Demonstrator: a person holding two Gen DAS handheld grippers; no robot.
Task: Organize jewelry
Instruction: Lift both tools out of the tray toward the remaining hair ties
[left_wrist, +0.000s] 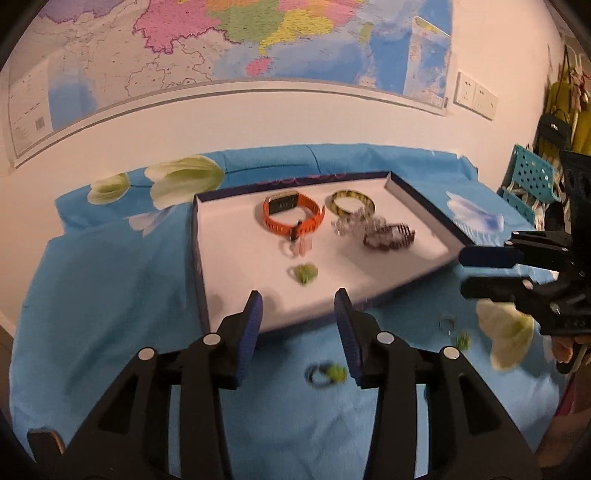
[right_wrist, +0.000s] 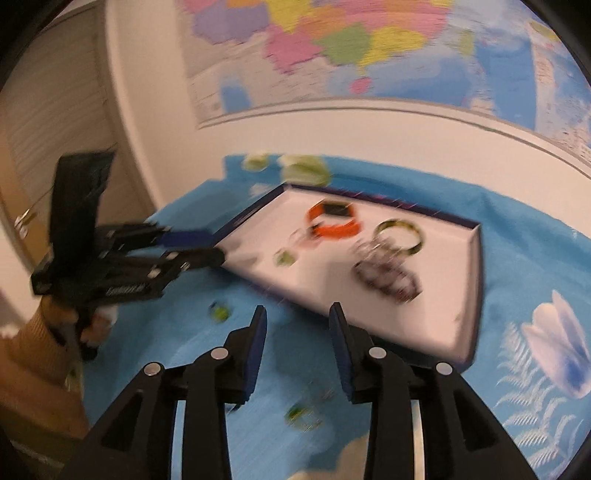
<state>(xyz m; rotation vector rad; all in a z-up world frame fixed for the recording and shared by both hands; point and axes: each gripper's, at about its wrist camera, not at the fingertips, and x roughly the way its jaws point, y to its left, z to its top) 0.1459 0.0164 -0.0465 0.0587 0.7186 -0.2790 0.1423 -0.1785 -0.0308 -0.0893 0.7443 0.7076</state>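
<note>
**Both grippers hovering released over the blue cloth, jewelry mostly in the tray**

A blue floral cloth (left_wrist: 110, 295) is covering the counter, which is sitting against a white wall. A large coloured map (left_wrist: 221, 37) is hanging on that wall above the counter's far edge, with a white wall socket (left_wrist: 474, 94) showing to its right. A teal perforated basket (left_wrist: 532, 173) is standing past the counter's right edge.

A shallow white-floored tray (left_wrist: 236, 295) with a dark rim is lying toward the counter's far side. Inside it, an orange watch (left_wrist: 291, 216) is lying near the tray's far edge, a yellow-green bangle (left_wrist: 352, 201) just beside it, a clear bead bracelet (left_wrist: 349, 223) and a dark bead bracelet (left_wrist: 388, 236) toward the tray's right side, and a small green piece (left_wrist: 304, 273) nearer the tray's front edge. Blurred small green-and-dark rings (left_wrist: 325, 373) are lying on the cloth outside the tray, by the counter's near edge.

The left gripper (left_wrist: 299, 325) is hovering over the tray's front rim, fingers (left_wrist: 255, 321) released and parted, nothing between them. The right gripper (right_wrist: 297, 343) is hovering at the tray's near corner, its fingers (right_wrist: 258, 343) likewise parted and gripping nothing. A hand in a tan sleeve (right_wrist: 33, 343) is holding the left gripper's handle.
</note>
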